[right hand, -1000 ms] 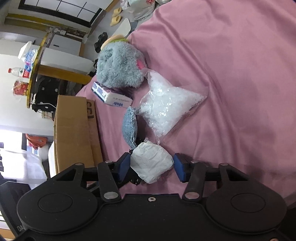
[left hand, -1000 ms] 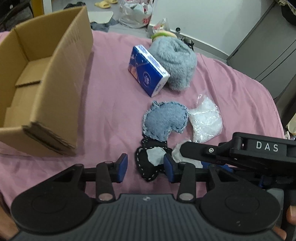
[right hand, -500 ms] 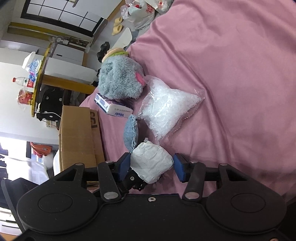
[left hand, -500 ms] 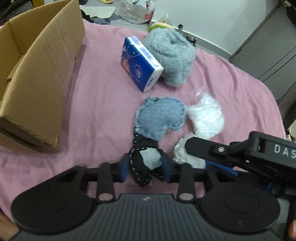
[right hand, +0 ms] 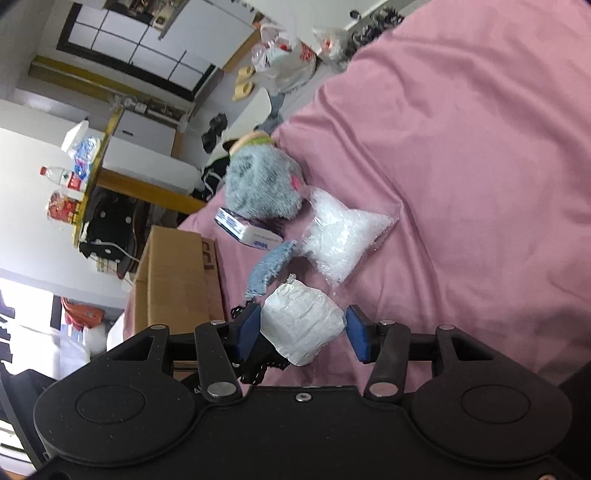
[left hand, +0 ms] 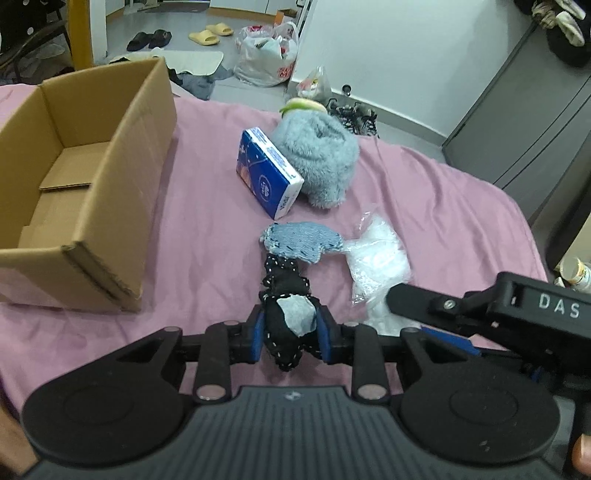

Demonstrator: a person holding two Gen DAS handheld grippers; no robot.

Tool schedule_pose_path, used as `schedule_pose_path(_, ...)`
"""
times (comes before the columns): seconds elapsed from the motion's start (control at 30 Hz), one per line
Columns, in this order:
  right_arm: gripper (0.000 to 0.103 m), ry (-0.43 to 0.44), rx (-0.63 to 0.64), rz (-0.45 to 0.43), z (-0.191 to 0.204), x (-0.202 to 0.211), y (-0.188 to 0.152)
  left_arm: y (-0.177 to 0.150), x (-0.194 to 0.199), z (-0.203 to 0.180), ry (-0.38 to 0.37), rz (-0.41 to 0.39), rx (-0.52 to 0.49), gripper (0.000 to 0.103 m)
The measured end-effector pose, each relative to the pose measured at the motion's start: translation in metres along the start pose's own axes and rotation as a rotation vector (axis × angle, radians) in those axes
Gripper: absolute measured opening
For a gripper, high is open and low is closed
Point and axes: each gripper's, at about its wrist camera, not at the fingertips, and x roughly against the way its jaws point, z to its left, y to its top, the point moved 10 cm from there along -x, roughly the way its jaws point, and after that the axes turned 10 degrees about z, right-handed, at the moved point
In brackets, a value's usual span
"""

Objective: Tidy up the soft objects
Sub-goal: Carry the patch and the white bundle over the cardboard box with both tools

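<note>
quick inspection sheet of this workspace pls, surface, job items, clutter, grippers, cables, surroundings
surface: pink sheet, wrinkled.
job's things: open cardboard box; blue tissue pack leaning on grey plush; denim pouch; clear bag.
clutter: nothing seen on the sheet.
grippers: left hand-held gripper closing on black stitched pouch; right hand-held gripper gripping white pouch.
cables: white cord beyond the box.
surroundings: slippers, plastic bags, grey cabinet.

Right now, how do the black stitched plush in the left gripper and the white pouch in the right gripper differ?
The black stitched plush is dark with white stitching and a pale patch; the white pouch is plain and crinkled. The plush is long and limp, the pouch rounded and compact. The left gripper is closing on the plush; the right gripper clamps the pouch.
</note>
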Motion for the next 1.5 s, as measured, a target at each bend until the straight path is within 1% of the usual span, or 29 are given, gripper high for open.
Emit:
schedule_pose_path(0.07, 0.050, 0.003, -0.006, -0.025, 0.003, 0.008, -0.001, 0.000, 0.011, 0.001, 0.003, -0.026, -0.015, 0.028)
schedule_pose_path(0.3, 0.050, -0.003, 0.017, -0.103, 0.021, 0.028, -0.006, 0.002, 0.041, 0.005, -0.022, -0.099, -0.029, 0.028)
schedule_pose_path(0.53, 0.050, -0.001, 0.048, -0.164, 0.044, 0.041, -0.012, 0.006, 0.068, 0.021, -0.030, -0.173, 0.000, 0.028)
schedule_pose_path(0.73, 0.050, 0.004, 0.104, -0.207, 0.072, 0.044, -0.017, 0.011, 0.088, 0.030, -0.051, -0.218, 0.010, 0.028)
schedule_pose_path(0.93, 0.050, 0.012, 0.158, -0.255, 0.100, 0.049, -0.014, 0.018, 0.103, 0.042, -0.048, -0.253, 0.031, 0.028)
schedule_pose_path(1.07, 0.050, 0.024, 0.188, -0.268, 0.120, 0.045, -0.011, 0.024, 0.116, 0.051, -0.052, -0.278, 0.048, 0.028)
schedule_pose_path(1.3, 0.050, 0.033, 0.242, -0.271, 0.154, 0.034, -0.018, 0.040, 0.145, 0.079, -0.051, -0.342, 0.095, 0.028)
schedule_pose_path(1.5, 0.050, 0.012, 0.264, -0.286, 0.174, 0.024, -0.019, 0.056, 0.156, 0.103, -0.035, -0.358, 0.122, 0.028)
